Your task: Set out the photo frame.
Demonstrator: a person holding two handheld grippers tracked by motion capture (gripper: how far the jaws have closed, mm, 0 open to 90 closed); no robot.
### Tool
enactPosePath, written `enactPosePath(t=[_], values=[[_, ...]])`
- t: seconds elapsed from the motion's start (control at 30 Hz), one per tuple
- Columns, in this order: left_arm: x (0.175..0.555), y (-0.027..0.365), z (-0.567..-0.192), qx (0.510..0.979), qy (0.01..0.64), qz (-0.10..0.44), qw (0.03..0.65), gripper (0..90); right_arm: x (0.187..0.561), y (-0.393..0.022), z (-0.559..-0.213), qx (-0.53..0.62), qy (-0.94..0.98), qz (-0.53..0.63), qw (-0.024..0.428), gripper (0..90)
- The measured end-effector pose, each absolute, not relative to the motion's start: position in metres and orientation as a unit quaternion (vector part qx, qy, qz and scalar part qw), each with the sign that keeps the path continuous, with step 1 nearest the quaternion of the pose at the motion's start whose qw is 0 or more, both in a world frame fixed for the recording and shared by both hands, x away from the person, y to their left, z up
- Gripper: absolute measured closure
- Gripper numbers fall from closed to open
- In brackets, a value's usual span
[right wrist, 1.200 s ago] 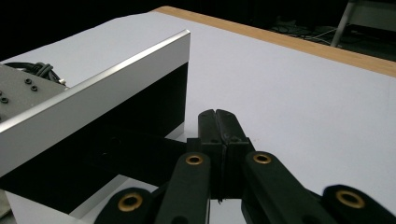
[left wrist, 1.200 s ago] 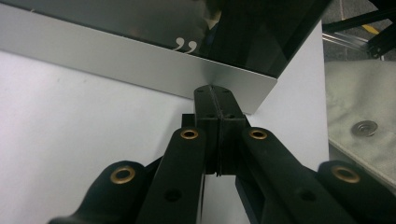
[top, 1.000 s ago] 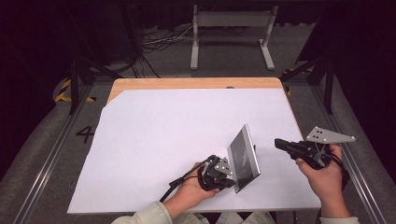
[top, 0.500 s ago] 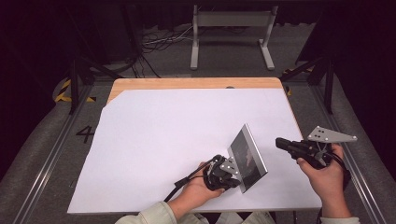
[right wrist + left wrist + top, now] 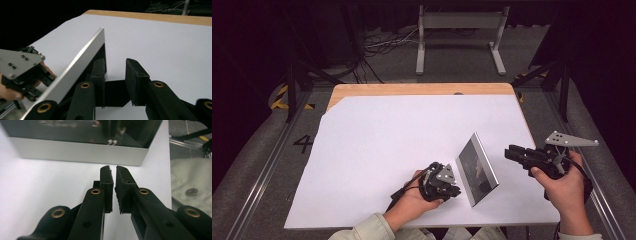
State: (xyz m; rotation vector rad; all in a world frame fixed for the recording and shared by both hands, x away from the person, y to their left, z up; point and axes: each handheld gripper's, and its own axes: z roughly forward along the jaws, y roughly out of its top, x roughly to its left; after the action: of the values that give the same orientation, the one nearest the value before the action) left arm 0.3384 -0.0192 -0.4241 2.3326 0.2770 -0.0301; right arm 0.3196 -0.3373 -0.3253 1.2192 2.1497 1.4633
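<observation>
Left jaws: the left gripper (image 5: 113, 170) has its jaws parted by a thin slit with nothing between them; they have just been opening, and the pads point at the lower edge of the picture frame (image 5: 82, 151) without touching it.
Right jaws: the right gripper (image 5: 115, 62) has its jaws released and spread, also just opening, with bare white table cover (image 5: 160, 40) between them; nothing is gripped.
Thing's place: seen in the high view, the picture frame (image 5: 477, 170) stands propped on the table cover (image 5: 412, 125), tilted back on its rear stand, between the left gripper (image 5: 447, 186) and the right gripper (image 5: 514, 152).
Long axis: its bottom edge runs diagonally, from near the person out toward the far right.
Direction from left jaws: the glass face lies straight ahead, just beside the tips.
Direction from right jaws: the silver side rail (image 5: 75, 65) passes just to the left of the left-hand jaw; the black back stand sits ahead.
Nearer hand: the left, by my reading; the right stands a little off the frame's back.
Far ground: wooden table edge (image 5: 422, 89).
</observation>
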Motion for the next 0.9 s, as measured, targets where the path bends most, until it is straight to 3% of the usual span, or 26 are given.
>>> enactPosePath(t=[0.53, 0.9], values=[[0.371, 0.040, -0.404, 0.881, 0.194, -0.002, 0.431, 79.4, 0.326, -0.308, -0.299, 0.453, 0.749, 0.475, 0.092, 63.3], [0.379, 0.063, -0.396, 0.874, 0.218, 0.025, 0.434, 78.2, 0.327, -0.293, -0.292, 0.474, 0.754, 0.450, 0.066, 62.1]])
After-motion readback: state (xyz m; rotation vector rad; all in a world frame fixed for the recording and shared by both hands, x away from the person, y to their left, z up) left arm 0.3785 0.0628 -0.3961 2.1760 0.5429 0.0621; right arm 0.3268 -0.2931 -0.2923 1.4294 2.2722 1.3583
